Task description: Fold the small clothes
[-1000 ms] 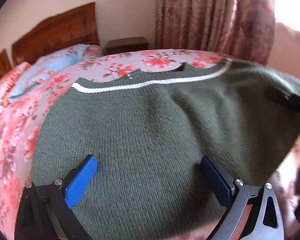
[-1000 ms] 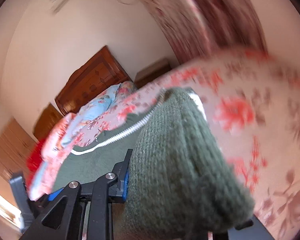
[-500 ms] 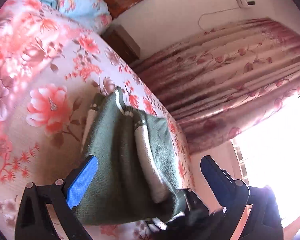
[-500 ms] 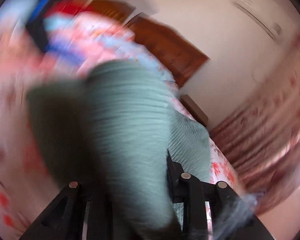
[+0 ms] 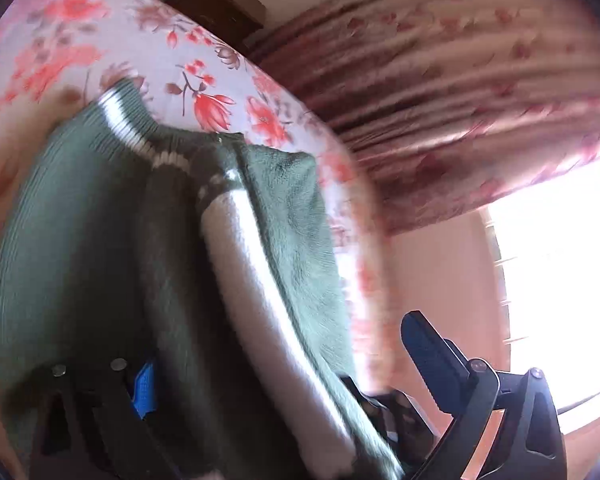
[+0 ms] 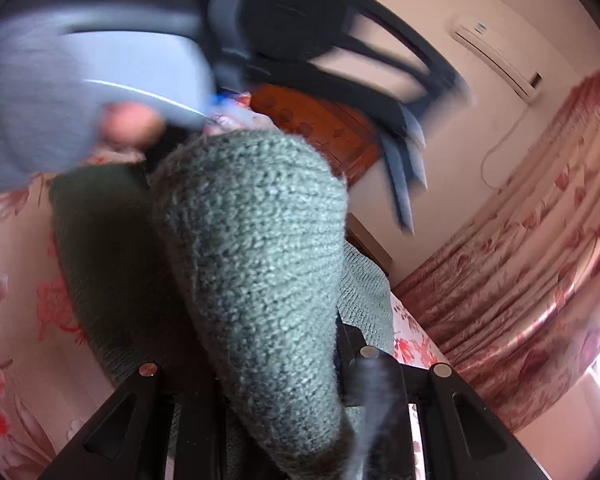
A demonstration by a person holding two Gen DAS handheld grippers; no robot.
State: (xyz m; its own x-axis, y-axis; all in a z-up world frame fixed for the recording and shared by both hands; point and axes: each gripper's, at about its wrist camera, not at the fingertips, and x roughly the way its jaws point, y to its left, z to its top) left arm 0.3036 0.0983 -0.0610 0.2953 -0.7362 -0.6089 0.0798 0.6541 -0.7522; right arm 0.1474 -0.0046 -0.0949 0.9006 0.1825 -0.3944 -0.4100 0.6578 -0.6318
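Your left gripper (image 5: pixel 284 364) stood wide open; right gripper (image 6: pixel 256 364) clamped the sweater (image 6: pixel 252 240), now bunched on the bed (image 5: pixel 100 40), blocking its view.

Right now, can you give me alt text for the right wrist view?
A bunched fold of green knit sweater fills the centre, pinched in the right claw above a floral bedspread. The blurred left claw crosses the top; behind are a wooden headboard and floral curtains.

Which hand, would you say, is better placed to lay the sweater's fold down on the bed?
Right: the right tongs are closing with a fold of the green sweater between them. The left tongs stand open, gripping nothing.
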